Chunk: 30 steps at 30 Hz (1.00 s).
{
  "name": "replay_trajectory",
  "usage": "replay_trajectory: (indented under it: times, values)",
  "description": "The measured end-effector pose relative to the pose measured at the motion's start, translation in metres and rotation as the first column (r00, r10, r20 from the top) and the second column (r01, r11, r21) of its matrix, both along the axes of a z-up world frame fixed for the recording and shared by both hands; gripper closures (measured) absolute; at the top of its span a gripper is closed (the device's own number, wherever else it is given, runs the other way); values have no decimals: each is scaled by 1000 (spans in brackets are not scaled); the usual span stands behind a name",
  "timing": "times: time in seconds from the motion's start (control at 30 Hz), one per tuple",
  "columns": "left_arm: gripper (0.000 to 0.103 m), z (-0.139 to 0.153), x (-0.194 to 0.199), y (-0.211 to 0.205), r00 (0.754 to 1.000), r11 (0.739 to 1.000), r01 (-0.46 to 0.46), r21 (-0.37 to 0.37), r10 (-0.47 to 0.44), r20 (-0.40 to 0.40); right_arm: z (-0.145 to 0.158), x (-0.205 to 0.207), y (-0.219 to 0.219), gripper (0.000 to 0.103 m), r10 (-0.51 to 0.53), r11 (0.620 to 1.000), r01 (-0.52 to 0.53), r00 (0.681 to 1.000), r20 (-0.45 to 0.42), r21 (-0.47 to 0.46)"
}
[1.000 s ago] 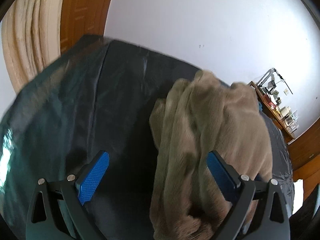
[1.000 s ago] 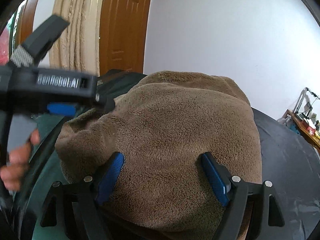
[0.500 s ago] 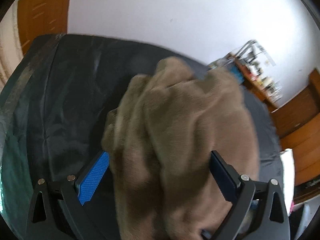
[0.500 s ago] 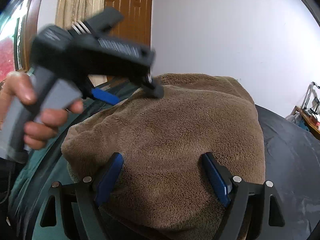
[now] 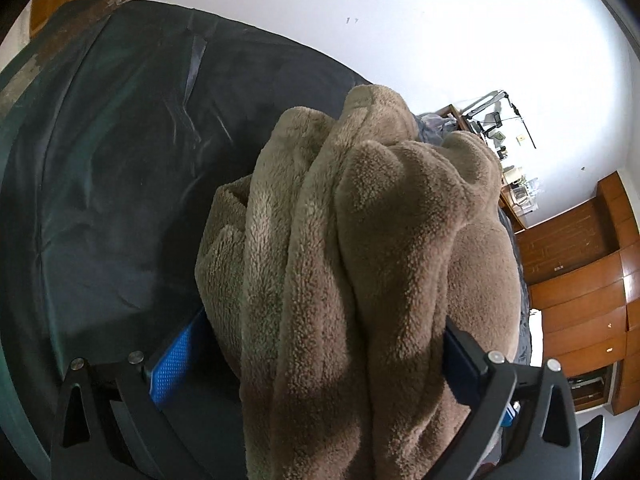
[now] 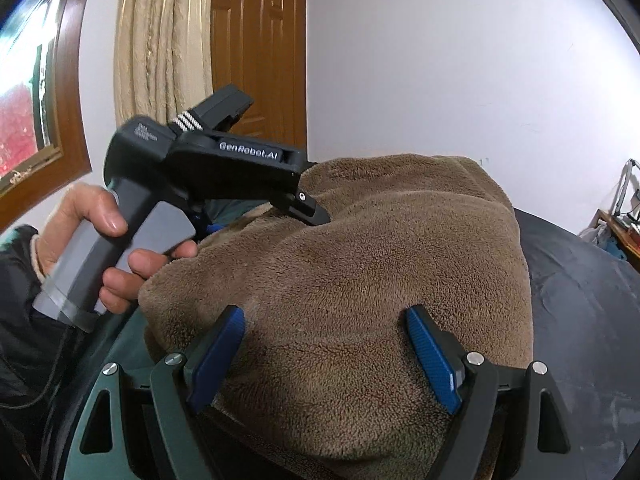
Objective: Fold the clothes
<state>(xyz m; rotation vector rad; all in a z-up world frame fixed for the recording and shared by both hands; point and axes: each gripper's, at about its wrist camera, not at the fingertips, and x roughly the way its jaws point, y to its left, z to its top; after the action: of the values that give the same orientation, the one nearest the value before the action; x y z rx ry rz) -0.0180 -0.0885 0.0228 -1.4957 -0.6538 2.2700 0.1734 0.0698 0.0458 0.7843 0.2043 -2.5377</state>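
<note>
Dark bed [image 5: 120,184] carries the brown fleece [image 6: 380,272]; my right gripper [image 6: 326,356] spreads wide over it, my left gripper [image 5: 316,360] wide too, fleece bunched between both.

Plain white wall [image 6: 460,60] at the back. Brown wooden door [image 6: 260,40] and cream curtain [image 6: 160,40] far left, by a bright window [image 6: 20,92]. Wooden cupboards [image 5: 580,280] and a crowded desk [image 5: 508,184] far right.
</note>
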Motion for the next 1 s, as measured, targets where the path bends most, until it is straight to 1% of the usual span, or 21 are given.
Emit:
replay_trajectory:
  times: [0.07,0.17,0.27,0.3,0.37,0.43,0.47,0.57,0.6,0.67,0.8,0.83,0.9,0.97,1.0]
  values:
    - [0,-2,1,0,1000,1000,6,5,-5,-16,5,-2,5,18,22,999,-23,1000,-4,-35]
    - [1,-3,2,-3,999,1000,19,22,-18,-42,17,-4,20,18,79,993,-76,996,33,-88]
    - [2,-3,0,-5,998,998,38,53,-35,-46,41,-4,43,18,70,989,-67,997,22,-133]
    - [4,-4,-1,-6,998,997,45,66,-42,-43,49,-5,51,18,60,989,-58,998,7,-138]
    - [4,-4,-3,-7,998,995,56,85,-53,-39,59,-14,69,18,36,991,-34,999,10,-131]
    - [4,-4,-2,-9,997,993,68,95,-65,-41,56,-25,80,18,1,994,2,1000,31,-105]
    - [4,-4,-1,-10,996,992,76,99,-72,-43,51,-33,87,18,-39,996,43,998,47,-83]
    - [3,-4,0,-10,996,991,83,102,-79,-45,26,-57,111,18,-112,984,132,981,158,-120]
    - [3,-4,0,-10,996,991,83,102,-79,-46,18,-64,119,18,-126,974,159,973,196,-161]
    - [2,-5,0,-10,996,991,82,103,-78,-46,6,-73,132,18,-110,943,182,960,256,-277]
    - [2,-5,2,-11,996,991,76,109,-72,-44,0,-90,145,18,-122,889,237,948,295,-393]
    - [2,-5,3,-12,997,991,76,112,-71,-44,-2,-99,149,18,-112,872,249,940,323,-421]
    - [2,-6,4,-14,997,990,74,118,-70,-43,-7,-117,157,18,-88,836,275,921,378,-475]
    - [2,-6,4,-15,997,989,75,128,-70,-43,-18,-139,160,18,-8,802,277,891,454,-529]
    - [2,-6,5,-17,997,988,75,134,-70,-42,-23,-148,160,18,17,794,284,873,487,-538]
